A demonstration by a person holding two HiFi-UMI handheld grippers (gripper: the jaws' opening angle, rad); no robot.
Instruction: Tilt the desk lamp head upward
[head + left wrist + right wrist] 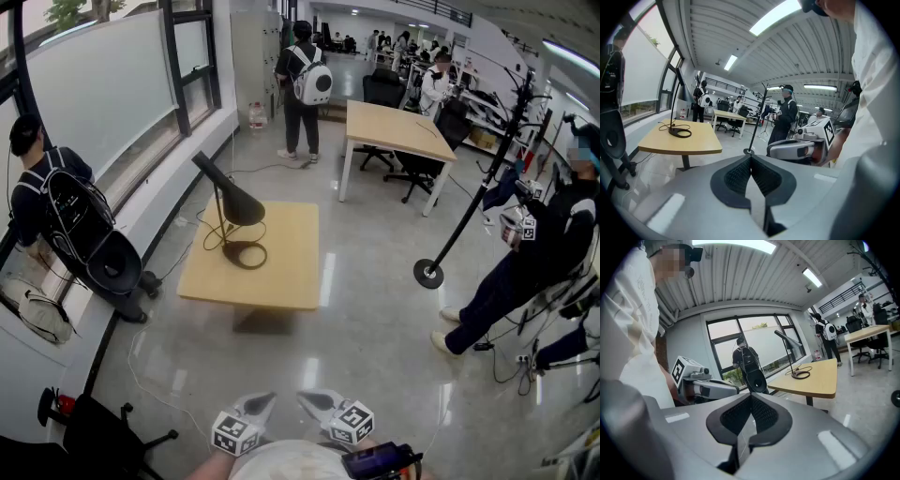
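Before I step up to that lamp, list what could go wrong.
1. The desk lamp stands on a thin stem and a small ring base; lifting its head could tip or slide it.
2. Its cord loops on the table beside the base and may snag a gripper.
3. The left gripper and right gripper are both shut, so open one first.

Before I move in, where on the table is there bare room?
The table is bare on its right half, from the base ring to the right edge. The left half is crowded: lamp, base ring and looped cord.
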